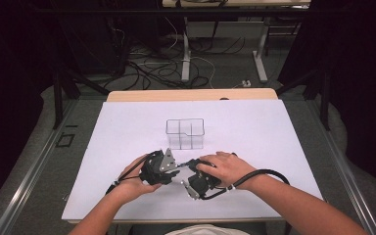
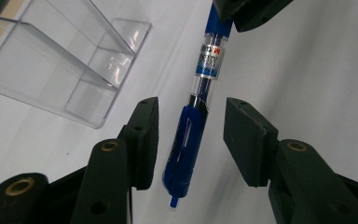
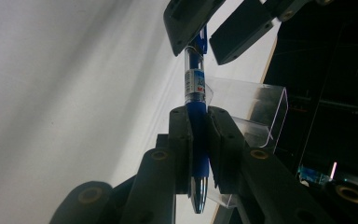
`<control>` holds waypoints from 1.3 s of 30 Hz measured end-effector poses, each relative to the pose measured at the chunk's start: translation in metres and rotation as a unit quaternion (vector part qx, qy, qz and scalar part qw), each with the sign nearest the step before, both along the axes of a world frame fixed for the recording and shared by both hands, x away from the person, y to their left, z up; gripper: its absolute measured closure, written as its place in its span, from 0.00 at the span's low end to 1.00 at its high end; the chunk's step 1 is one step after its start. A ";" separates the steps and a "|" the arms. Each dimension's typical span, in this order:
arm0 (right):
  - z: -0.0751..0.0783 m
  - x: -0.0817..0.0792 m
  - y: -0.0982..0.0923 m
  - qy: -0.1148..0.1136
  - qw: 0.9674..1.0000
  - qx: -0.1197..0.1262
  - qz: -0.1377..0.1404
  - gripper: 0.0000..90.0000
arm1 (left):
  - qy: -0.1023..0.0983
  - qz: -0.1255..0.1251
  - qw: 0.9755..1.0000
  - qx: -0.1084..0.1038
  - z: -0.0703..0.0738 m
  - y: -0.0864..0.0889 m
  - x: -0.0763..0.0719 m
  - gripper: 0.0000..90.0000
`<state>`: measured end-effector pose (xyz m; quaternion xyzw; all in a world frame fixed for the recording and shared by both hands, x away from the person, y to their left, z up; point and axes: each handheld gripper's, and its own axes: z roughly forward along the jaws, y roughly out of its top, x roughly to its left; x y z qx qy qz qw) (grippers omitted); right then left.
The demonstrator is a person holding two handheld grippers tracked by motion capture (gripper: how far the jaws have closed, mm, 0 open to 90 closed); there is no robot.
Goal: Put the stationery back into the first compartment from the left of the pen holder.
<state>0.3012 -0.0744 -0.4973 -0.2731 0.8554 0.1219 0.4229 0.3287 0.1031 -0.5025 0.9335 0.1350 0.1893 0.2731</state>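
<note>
Closing on the cap end of the blue pen (image 2: 186,140) is the step in hand for the left hand-held gripper (image 2: 191,140); its jaws stand apart on either side of the pen, and neither pad touches it. No earlier moment is compared.

To the right, the right hand-held gripper (image 3: 199,144) is clamped on the blue pen near its tip, so the pen is held in the air between the two tools, near the front edge of the worktop (image 1: 254,132). The clear organiser (image 1: 185,133) stands just beyond, toward the far side.

Hazards from this state:

- Off-centre closure. The pen lies nearer the left pad (image 2: 147,140) than the right one. One pad is then likely to meet it first and push it sideways, levering the barrel in the right clamp.
- Contact on the clip. Pads landing on the clip rather than the barrel may slip or twist the pen.
- Early release. Should the right clamp open before the left grip is firm, the pen would likely drop to the worktop and roll.
</note>
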 end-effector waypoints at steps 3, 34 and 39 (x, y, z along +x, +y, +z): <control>0.000 0.000 0.002 -0.002 1.000 -0.004 0.015 0.90 | -0.003 -0.004 1.000 0.006 -0.001 -0.003 -0.001 0.65; -0.003 -0.002 0.003 -0.001 1.000 -0.014 0.022 0.90 | -0.019 -0.040 0.998 0.044 -0.003 -0.009 -0.006 0.86; -0.002 -0.001 0.004 -0.002 1.000 -0.013 0.020 0.90 | -0.018 -0.039 0.998 0.041 -0.002 -0.008 -0.005 0.86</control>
